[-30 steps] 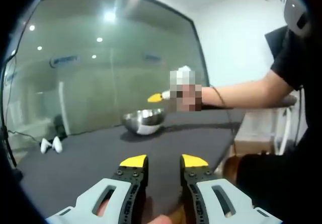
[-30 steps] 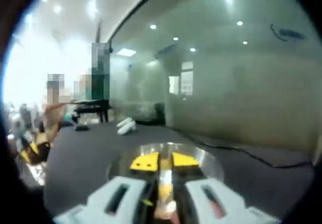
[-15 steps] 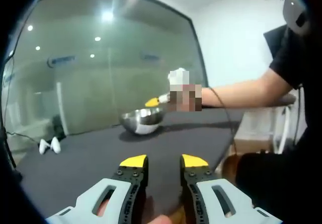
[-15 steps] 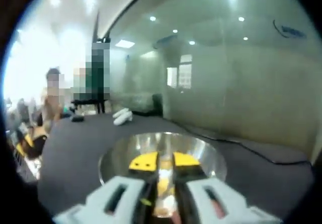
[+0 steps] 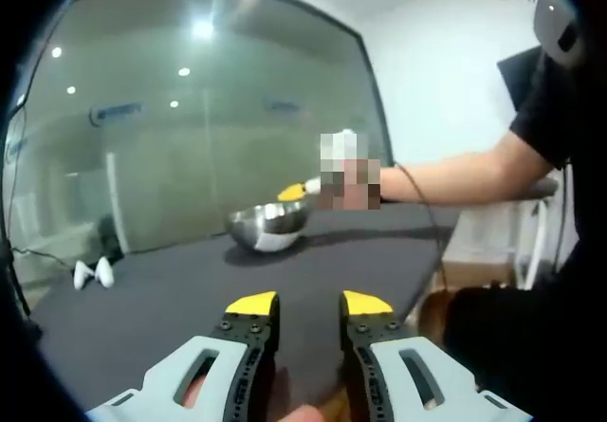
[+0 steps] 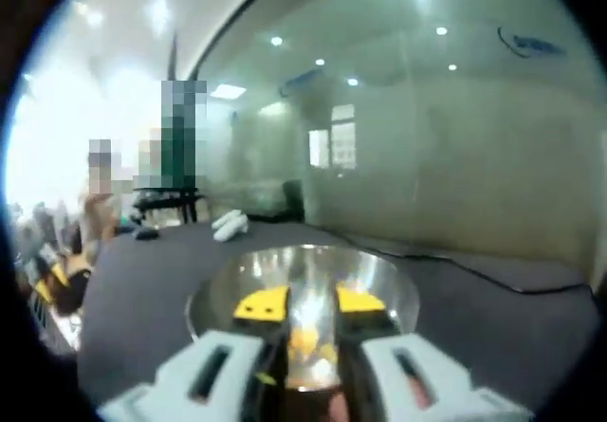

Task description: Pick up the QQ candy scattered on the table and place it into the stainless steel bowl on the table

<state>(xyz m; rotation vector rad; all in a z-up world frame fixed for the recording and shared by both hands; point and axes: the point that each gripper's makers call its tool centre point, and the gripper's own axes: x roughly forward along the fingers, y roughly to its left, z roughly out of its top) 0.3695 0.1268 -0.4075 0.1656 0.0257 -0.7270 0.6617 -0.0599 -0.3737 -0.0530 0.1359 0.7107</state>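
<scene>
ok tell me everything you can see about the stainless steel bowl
The stainless steel bowl is a round, shiny metal bowl with a mirror-like inside, standing upright on the dark table. In the left gripper view it sits toward the table's far edge, its curved outer wall reflecting the room. The right gripper hangs just above its opening with jaws apart. Blurred yellow-orange pieces lie at its bottom, seemingly candy. Nothing visibly touches its rim.
</scene>
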